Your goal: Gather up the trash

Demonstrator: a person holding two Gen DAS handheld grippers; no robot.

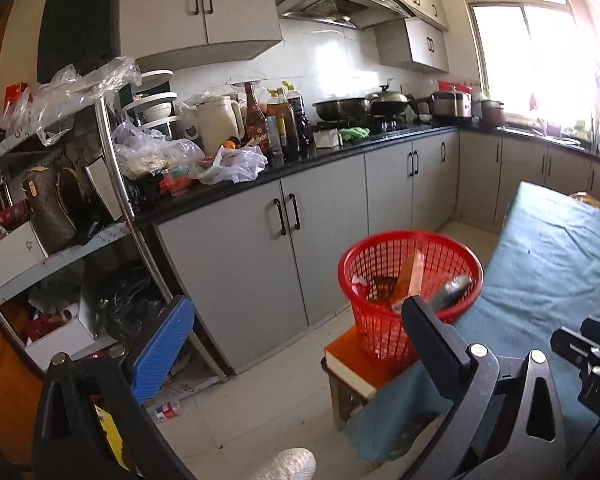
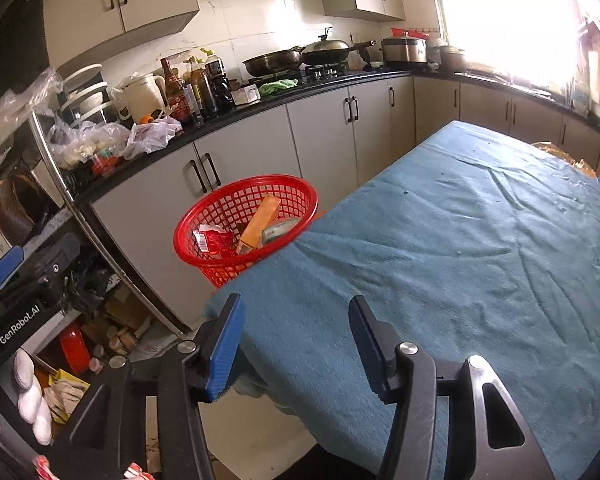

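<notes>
A red mesh basket (image 1: pixel 384 320) stands on a small orange-topped stool (image 1: pixel 360 364) beside the table; it also shows in the right wrist view (image 2: pixel 220 216). Inside lie an orange carton (image 2: pixel 258 224), a red wrapper (image 2: pixel 212 238) and a grey-green packet (image 2: pixel 280 229). My left gripper (image 1: pixel 296 336) is open and empty, held in the air near the basket. My right gripper (image 2: pixel 296 344) is open and empty, low over the near corner of the blue-green tablecloth (image 2: pixel 460 240).
A black kitchen counter (image 1: pixel 300 160) with bottles, a kettle, plastic bags and pans runs along the wall over grey cabinets (image 1: pixel 260 264). A cluttered metal shelf rack (image 1: pixel 112 168) stands at left. A plastic bottle (image 1: pixel 168 410) lies on the floor.
</notes>
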